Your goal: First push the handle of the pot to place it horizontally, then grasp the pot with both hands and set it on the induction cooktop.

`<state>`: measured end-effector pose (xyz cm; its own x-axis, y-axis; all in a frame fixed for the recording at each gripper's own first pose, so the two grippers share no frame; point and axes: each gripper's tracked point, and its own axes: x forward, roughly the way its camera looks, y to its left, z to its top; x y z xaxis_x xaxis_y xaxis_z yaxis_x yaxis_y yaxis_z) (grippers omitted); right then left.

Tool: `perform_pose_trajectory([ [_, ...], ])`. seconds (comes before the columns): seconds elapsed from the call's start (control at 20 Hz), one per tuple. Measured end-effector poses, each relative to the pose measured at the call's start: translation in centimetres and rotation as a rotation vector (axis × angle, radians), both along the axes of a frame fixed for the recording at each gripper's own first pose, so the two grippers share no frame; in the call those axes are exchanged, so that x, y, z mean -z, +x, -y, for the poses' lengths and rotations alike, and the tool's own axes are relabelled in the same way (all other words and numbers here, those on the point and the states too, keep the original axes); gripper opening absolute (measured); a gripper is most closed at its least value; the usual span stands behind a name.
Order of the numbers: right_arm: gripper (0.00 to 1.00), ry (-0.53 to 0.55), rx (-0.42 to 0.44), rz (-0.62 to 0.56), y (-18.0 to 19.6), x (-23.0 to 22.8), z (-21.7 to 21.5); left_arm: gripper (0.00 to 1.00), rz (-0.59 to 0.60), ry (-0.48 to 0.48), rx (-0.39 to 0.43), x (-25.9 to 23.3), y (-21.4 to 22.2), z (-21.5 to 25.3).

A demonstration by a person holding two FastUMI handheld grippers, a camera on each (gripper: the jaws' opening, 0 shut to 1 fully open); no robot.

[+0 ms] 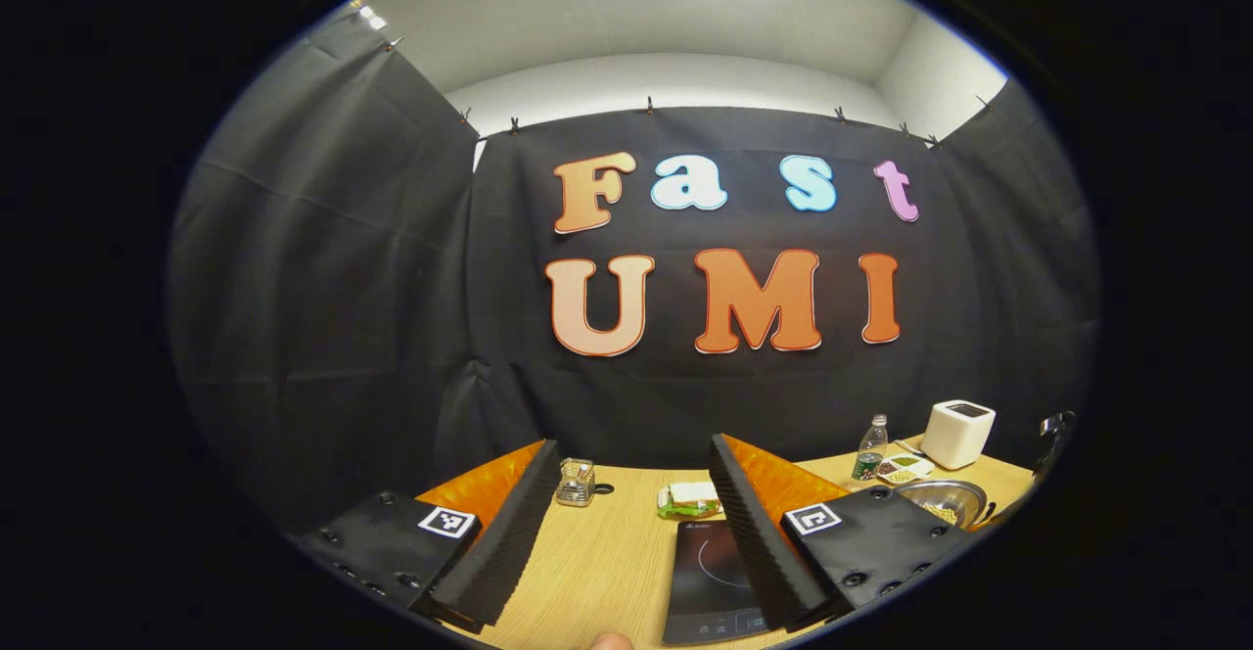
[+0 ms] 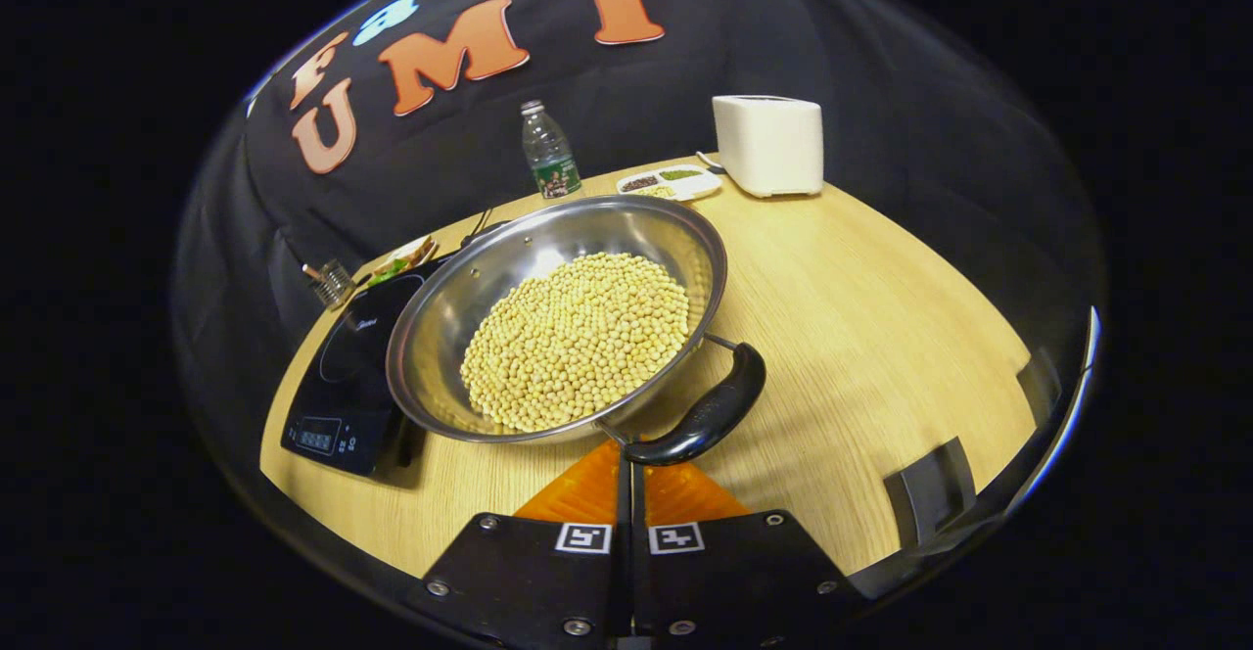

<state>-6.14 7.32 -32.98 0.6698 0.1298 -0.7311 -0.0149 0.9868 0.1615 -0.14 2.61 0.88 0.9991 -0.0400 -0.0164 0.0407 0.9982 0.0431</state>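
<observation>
A steel pot (image 2: 548, 239) full of pale beans (image 2: 578, 337) stands on the wooden table (image 2: 861, 317), just right of the black induction cooktop (image 2: 343, 376). Its black handle (image 2: 710, 410) lies at the near right of the rim. My right gripper (image 2: 626, 469) is shut with nothing in it, and its tips sit right at the near end of that handle. In the left gripper view, my left gripper (image 1: 634, 444) is open and held above the table, with the cooktop (image 1: 710, 572) behind its right finger. The pot (image 1: 945, 501) shows at the far right.
Along the back of the table stand a water bottle (image 2: 548, 153), a small divided tray of beans (image 2: 668, 182) and a white toaster (image 2: 770, 144). A sandwich plate (image 1: 690, 498) and a small glass holder (image 1: 576, 482) sit behind the cooktop. A grey bracket (image 2: 930, 493) sits at the table's near right edge.
</observation>
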Motion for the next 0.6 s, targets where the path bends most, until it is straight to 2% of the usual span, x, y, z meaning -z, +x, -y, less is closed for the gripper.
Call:
perform_pose_trajectory([
  [0.2, 0.00, 0.037, 0.069, -0.004, 1.3, 0.0, 1.2, 1.00, -0.003, 0.008, 0.000, 0.1, 0.1, 0.1],
  [0.6, 0.00, 0.006, 0.148, 0.018, 4.8, 0.0, 4.3, 1.00, 0.001, 0.018, -0.014, 0.2, 0.4, -0.1],
])
